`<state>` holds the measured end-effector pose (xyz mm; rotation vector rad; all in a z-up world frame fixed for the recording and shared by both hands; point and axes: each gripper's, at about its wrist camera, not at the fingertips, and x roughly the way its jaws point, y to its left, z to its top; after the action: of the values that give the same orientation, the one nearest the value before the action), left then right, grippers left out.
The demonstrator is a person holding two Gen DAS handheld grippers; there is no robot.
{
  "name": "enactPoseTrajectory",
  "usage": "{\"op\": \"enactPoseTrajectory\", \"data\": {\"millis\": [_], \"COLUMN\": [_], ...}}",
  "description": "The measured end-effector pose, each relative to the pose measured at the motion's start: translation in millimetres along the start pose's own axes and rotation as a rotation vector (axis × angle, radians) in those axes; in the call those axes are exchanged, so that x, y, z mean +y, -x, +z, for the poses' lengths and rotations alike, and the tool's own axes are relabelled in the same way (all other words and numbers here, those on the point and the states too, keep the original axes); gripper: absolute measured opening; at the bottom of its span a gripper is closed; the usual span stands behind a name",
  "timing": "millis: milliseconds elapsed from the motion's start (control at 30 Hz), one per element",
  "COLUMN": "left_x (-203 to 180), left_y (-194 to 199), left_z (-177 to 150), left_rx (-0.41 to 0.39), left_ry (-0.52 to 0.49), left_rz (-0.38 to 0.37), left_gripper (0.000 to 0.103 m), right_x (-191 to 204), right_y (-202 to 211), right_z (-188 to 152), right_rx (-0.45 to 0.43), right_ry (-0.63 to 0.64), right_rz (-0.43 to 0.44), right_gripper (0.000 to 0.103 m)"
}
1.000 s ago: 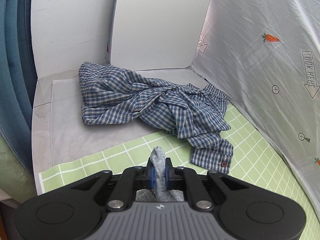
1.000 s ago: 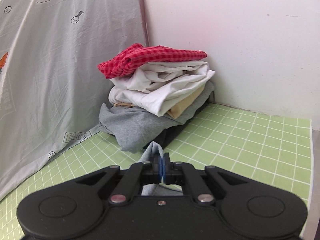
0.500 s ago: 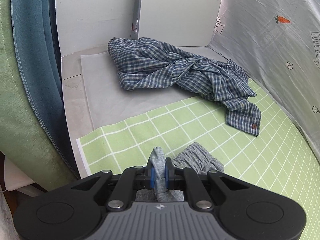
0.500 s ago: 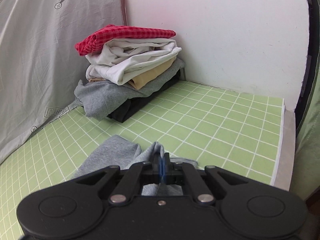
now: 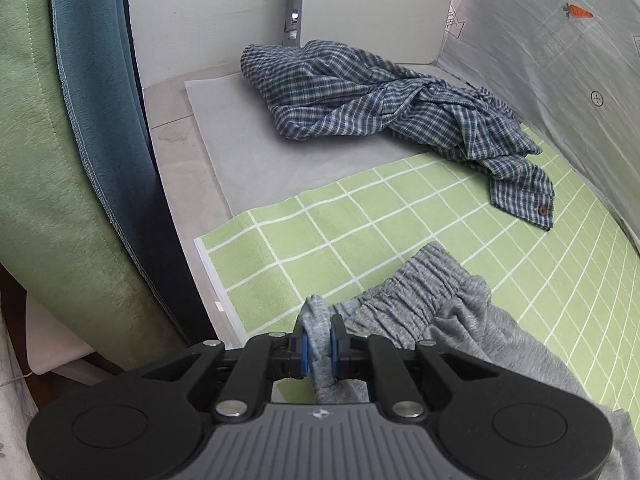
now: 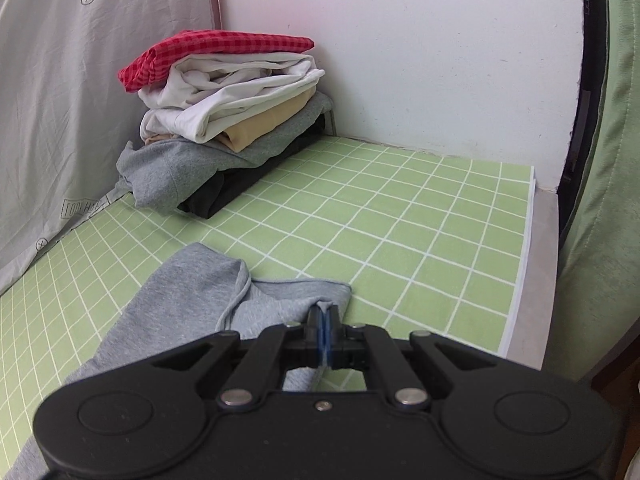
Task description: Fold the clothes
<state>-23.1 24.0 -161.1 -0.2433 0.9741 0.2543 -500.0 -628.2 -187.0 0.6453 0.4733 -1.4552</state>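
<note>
Grey sweatpants [image 5: 460, 320] lie on the green checked mat [image 5: 340, 220], elastic waistband near my left gripper. My left gripper [image 5: 318, 334] is shut on a pinch of the waistband end. In the right wrist view the same grey sweatpants [image 6: 192, 304] spread to the left, and my right gripper [image 6: 323, 322] is shut on an edge of the leg end, low over the mat [image 6: 400, 220].
A crumpled blue plaid shirt [image 5: 380, 100] lies at the back on a grey sheet [image 5: 240, 152]. A stack of folded clothes [image 6: 224, 112], red checked on top, stands in the far corner. Green curtains [image 5: 60, 160] hang at the table's side edges. White walls and a printed grey sheet enclose the space.
Both grippers have pulled back toward the table's near edge with the grey sweatpants, which now lie spread on the mat. The shirt and the stack look farther away.
</note>
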Motion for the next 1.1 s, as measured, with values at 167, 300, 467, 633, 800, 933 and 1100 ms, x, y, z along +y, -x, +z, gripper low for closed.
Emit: {"op": "enactPoseTrajectory", "data": {"millis": [167,300,467,633,800,933,1100], "left_x": [-9.0,-16.0,-51.5,-102.4,-153.9,-187.4,-207.8], "left_y": [9.7,24.9,37.2,38.6,33.5,42.1,60.1], "left_z": [-1.6,6.3,-9.3,-57.4,-112.4,-147.8,-172.6], "left_rx": [-0.06,-0.118,-0.094,-0.015,0.109,0.117,0.133], "left_ry": [-0.118,-0.169,-0.293,-0.443,-0.561,-0.682,-0.738], "left_rz": [0.061,0.043,-0.097,-0.212,-0.31,-0.297,-0.286], "left_gripper": [0.046,0.069,0.072,0.073,0.073,0.079,0.079], "right_x": [6.3,6.1,3.0,-3.1,-14.8,-33.8,-54.1], "right_y": [2.9,2.7,-1.0,-2.8,-6.7,-13.8,-27.1], "right_z": [-9.3,-15.7,-21.4,-22.7,-15.0,-1.8,14.3], "right_rx": [0.017,0.04,0.065,0.073,0.056,0.044,0.049], "right_ry": [0.053,0.052,0.037,-0.005,-0.006,-0.029,-0.041], "right_rz": [0.02,0.025,0.028,0.044,0.034,0.021,0.003], "right_gripper": [0.005,0.019,0.024,0.035,0.04,0.042,0.044]}}
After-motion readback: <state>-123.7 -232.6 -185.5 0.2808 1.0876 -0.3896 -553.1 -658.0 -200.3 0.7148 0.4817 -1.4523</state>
